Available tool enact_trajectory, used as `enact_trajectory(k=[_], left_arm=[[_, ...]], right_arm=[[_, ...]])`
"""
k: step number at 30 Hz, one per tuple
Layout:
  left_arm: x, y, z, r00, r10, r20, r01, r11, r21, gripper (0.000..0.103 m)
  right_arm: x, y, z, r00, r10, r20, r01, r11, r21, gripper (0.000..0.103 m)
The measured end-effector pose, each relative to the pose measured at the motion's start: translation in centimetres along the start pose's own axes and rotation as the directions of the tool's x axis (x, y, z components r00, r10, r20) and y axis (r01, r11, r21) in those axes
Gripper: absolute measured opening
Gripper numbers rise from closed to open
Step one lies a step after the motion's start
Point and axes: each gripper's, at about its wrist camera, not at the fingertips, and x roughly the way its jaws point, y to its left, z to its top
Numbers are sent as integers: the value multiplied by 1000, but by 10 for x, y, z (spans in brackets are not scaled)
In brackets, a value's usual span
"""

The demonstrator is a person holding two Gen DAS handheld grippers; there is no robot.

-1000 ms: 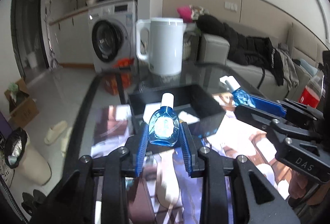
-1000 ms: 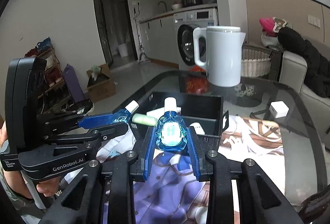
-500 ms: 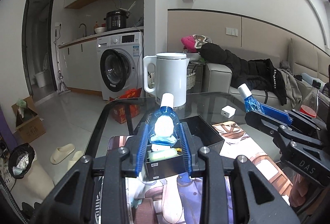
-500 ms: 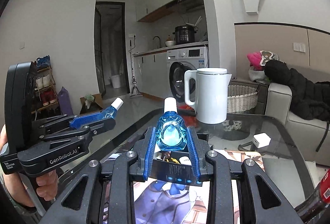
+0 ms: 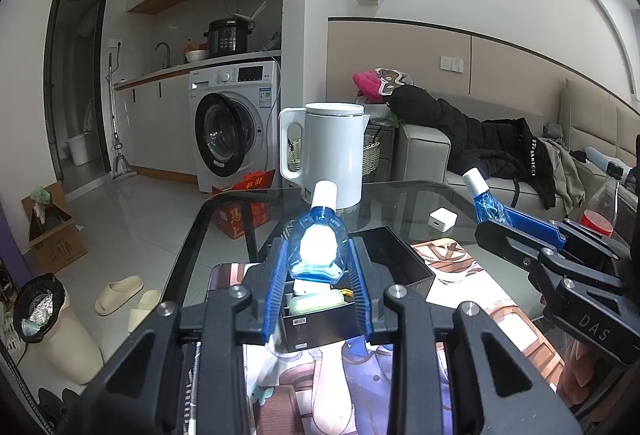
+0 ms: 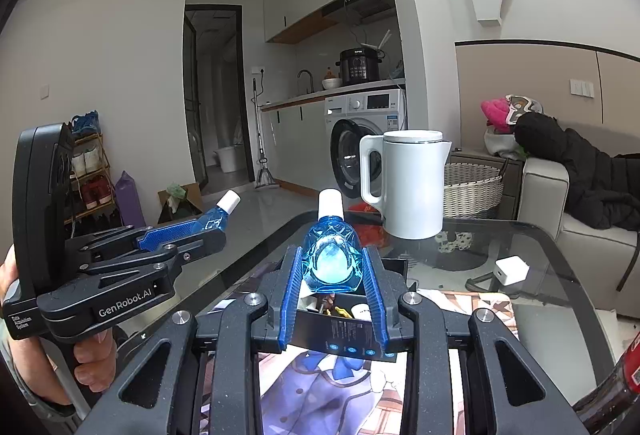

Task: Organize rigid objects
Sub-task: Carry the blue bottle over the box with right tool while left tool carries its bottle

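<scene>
Glass table up front: both grippers pinch upright blue bottles, box sits just below them, lower centre.

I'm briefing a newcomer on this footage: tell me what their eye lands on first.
Two small blue bottles with white caps stand out, one clamped in the left gripper and one in the right gripper, both held up above the black box on the glass table. Behind them on the table stands a tall white kettle. A washing machine sits beyond, by the kitchen counter.
</scene>
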Motion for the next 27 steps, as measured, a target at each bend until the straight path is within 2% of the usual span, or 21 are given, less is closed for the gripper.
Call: enact_trajectory(k=[14, 27], left_arm=[[14, -2, 5, 1000, -24, -14, 23, 999, -43, 29], [50, 4, 13, 999, -30, -35, 27, 996, -85, 29]], right_arm=[[11, -2, 2, 1000, 4, -6, -4, 1000, 19, 30], [51, -9, 13, 1000, 0, -18, 1, 998, 61, 30]])
